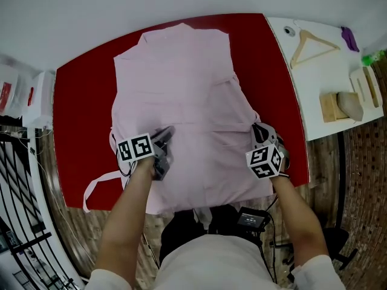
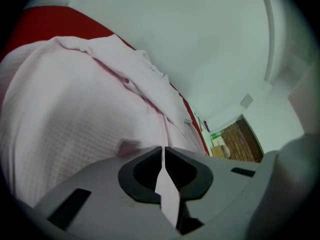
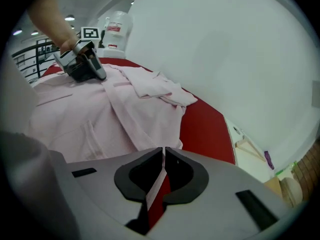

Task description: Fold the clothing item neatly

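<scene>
Pinching the pale pink textured cloth shirt [image 1: 181, 83] at 2 places is where I stand now. It lies spread flat across the red round-edged table [image 1: 75, 119], collar end toward the table's far edge and lower end hanging over the table's near edge.

Over the table's near-left part, my left gripper [image 1: 164, 136] has its jaws clenched on a raised fold of the pink cloth, and a strip of it shows between the pads. Over the table's near-right part, my right gripper [image 1: 261, 132] is clamped on the shirt's side edge.

I judge this to be the start of 1 fold, with both grips made. Next I should lift both together and carry the near end toward the table's far edge, keeping the cloth taut and level.
</scene>
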`<state>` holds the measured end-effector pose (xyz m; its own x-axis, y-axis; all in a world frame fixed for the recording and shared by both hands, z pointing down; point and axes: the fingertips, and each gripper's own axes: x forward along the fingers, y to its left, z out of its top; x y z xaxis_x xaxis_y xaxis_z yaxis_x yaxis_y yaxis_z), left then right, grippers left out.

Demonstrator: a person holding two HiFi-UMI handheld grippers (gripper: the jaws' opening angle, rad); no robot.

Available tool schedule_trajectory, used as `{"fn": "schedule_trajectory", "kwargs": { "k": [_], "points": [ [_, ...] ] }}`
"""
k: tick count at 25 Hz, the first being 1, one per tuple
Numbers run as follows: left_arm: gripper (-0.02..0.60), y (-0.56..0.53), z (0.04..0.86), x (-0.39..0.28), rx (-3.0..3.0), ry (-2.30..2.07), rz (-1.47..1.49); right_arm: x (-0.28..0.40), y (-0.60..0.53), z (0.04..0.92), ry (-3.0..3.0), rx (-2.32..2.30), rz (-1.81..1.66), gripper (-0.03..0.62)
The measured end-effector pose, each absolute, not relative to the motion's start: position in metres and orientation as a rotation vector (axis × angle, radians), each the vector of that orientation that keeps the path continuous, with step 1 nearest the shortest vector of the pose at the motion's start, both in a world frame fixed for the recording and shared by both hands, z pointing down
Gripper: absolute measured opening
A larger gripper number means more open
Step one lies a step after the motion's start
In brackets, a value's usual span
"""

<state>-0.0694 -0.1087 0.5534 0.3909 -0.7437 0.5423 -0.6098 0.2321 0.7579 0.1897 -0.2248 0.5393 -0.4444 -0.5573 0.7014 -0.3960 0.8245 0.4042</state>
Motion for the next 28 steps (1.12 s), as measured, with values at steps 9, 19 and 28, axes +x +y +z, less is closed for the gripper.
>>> {"fn": "schedule_trajectory", "kwargs": {
  "k": [9,19,28],
  "points": [
    [0.023,-0.108,0.562,-0.083,1.379,-1.313,-0.101,0.185,-0.26,0.549,-2.09,0.723,-0.086,0.023],
    [0.023,-0.1,0.565,-0.103,1.352,-1.376,0.018,0.151,-0.257,0.532,-2.19,0.629,-0.164,0.025],
    [0.056,-0.101,0.536,-0.112,1.504,-1.41,0.041,0.135,-0.197,0.53,-2.244,0.388,-0.328,0.025]
  ]
}}
